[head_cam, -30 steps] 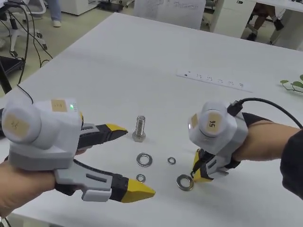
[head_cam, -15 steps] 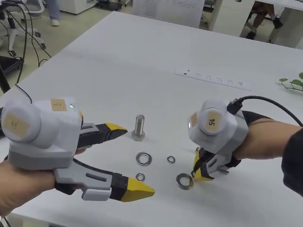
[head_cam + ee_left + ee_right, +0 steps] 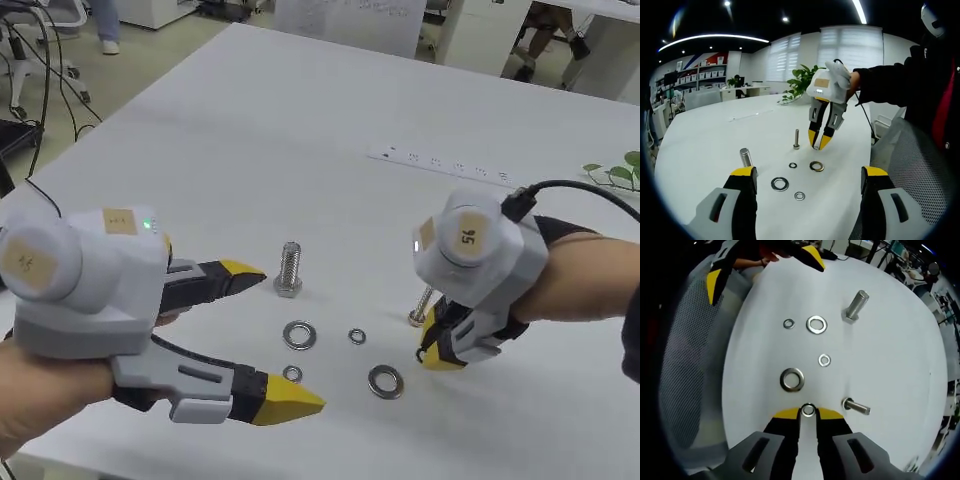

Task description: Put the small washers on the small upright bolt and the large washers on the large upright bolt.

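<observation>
- Washers [image 3: 299, 334] loose on the table [image 3: 300, 150]: two large and two small lie flat between 4 and 6 o'clock of the large bolt [image 3: 289, 270] in the head view.
- Right gripper [image 3: 818, 144]: jaws are narrow and pinch a fifth small washer [image 3: 808, 410]. The small bolt [image 3: 856, 406] stands just beside it at 3 o'clock in the right gripper view.
- Left gripper [image 3: 282, 338]: jaws are wide and hold nothing.
- Progress: both bolts look bare, so all five washers appear to remain, and the first placement seems close.
</observation>
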`<state>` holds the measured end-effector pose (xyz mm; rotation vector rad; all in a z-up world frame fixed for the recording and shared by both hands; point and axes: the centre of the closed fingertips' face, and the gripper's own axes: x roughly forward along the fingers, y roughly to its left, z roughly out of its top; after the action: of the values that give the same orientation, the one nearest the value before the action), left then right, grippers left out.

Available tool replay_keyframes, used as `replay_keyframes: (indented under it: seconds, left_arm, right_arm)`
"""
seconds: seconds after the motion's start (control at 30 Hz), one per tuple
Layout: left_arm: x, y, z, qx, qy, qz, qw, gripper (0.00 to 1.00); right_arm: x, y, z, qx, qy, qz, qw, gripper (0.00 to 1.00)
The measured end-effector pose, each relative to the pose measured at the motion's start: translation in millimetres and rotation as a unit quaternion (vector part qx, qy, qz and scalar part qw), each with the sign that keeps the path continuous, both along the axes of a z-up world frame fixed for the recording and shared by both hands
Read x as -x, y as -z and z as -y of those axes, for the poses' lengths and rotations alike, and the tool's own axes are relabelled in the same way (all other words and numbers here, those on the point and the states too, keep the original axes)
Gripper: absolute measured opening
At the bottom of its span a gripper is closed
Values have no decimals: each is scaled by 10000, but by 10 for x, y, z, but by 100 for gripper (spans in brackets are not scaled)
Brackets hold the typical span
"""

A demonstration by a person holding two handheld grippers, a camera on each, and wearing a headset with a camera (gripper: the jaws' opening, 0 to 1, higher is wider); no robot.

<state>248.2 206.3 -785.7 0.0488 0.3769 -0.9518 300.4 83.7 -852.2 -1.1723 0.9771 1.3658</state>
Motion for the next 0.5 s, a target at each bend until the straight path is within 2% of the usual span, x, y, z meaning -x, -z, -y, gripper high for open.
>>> replay_keyframes:
  seconds: [0.27,0.5]
  left_arm:
    - [2,-6,-1,12,2,5,10000,86]
    - [4,-9,-6,5,8,3,10000,85]
  right_arm:
    - [-61,-196,89,25,88,110,9999,13]
    - [-115,-408,73,-52,91,255,9996,13]
